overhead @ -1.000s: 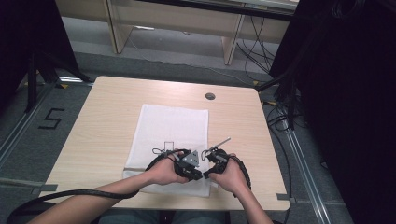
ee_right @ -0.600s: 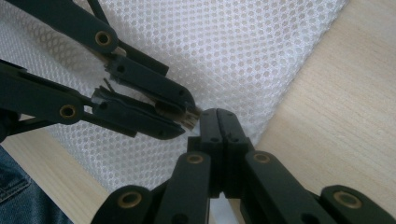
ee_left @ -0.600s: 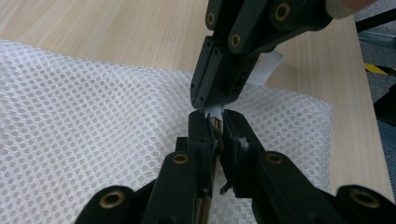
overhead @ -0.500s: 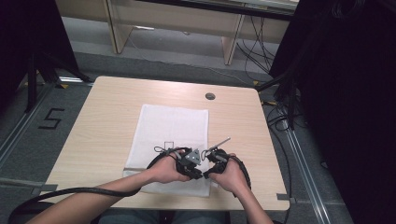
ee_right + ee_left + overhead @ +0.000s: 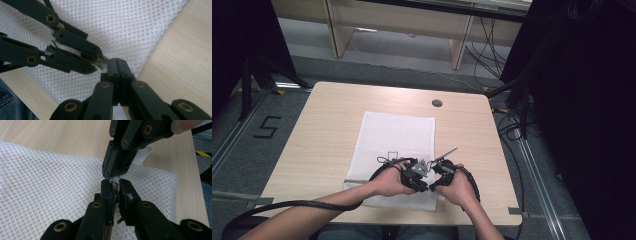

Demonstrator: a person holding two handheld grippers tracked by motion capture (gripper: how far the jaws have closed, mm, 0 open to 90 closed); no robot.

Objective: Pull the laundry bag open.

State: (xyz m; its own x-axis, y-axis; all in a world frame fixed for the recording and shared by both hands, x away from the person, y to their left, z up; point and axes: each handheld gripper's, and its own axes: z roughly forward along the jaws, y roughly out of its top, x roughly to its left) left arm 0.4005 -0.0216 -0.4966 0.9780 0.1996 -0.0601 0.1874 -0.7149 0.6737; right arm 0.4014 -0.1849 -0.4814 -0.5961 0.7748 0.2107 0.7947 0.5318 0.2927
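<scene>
Item: white mesh cloth (image 5: 394,145), open-weave, spread flat on the light wooden counter (image 5: 322,135); it lies along the middle of the counter, its near edge at the person's side, its far edge short of a small round grey cap (image 5: 437,103) set in the counter top.

Item: left tool (image 5: 114,185), held in the person's left hand (image 5: 389,182) over the near right part of the cloth; its black jaws stand nearly together, clamped on a small brownish piece (image 5: 115,188) with a scrap of white at its tip; what that piece is cannot be told; the right gripper view shows the same piece as a short bristly stub (image 5: 101,62) poking out between those jaws.

Item: right tool (image 5: 117,65), held in the person's right hand (image 5: 459,187), just beside the left one; its jaws are pressed fully together, tip to tip with the left tool's jaws; in the left gripper view it comes down from above (image 5: 117,167), with a white strip (image 5: 143,155) standing behind its jaws; whether that strip is pinched between them cannot be told.

Item: both tools meet above the cloth close to its right edge, bare counter wood just beyond; black cables (image 5: 272,207) trail back off the near edge.
</scene>
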